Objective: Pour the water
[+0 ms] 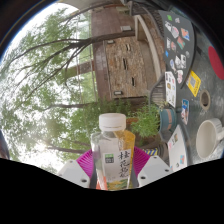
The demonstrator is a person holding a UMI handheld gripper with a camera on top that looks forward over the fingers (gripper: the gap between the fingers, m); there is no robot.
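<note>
We saw the hand-held gripper [113,172] clenched on a bottle [113,150], which stood between its two fingers with the pink pads [142,158] pressed against either side of it. The bottle had a white cap [112,122] still on it, a pale neck showing an orange-tinted liquid, and a green label [114,162] with white characters that we could not read. It sat upright relative to the fingers, filling the space just above them. Beyond the bottle and above it we saw a wooden cabinet [126,63] with drawers, appearing tilted sideways in the view. To the gripper's right of that cabinet ran a dark surface [178,48] covered with many small stickers or cards in mixed colours, among them a yellow one [193,82]. Near the right finger, further out, we noted a white cup [207,136], and close by it a small dark round object [205,100] whose nature we could not tell. To the gripper's left and behind the bottle spread green foliage and bare tree branches [50,70] against a bright sky. We could not tell whether the bottle rested on any bench.
</note>
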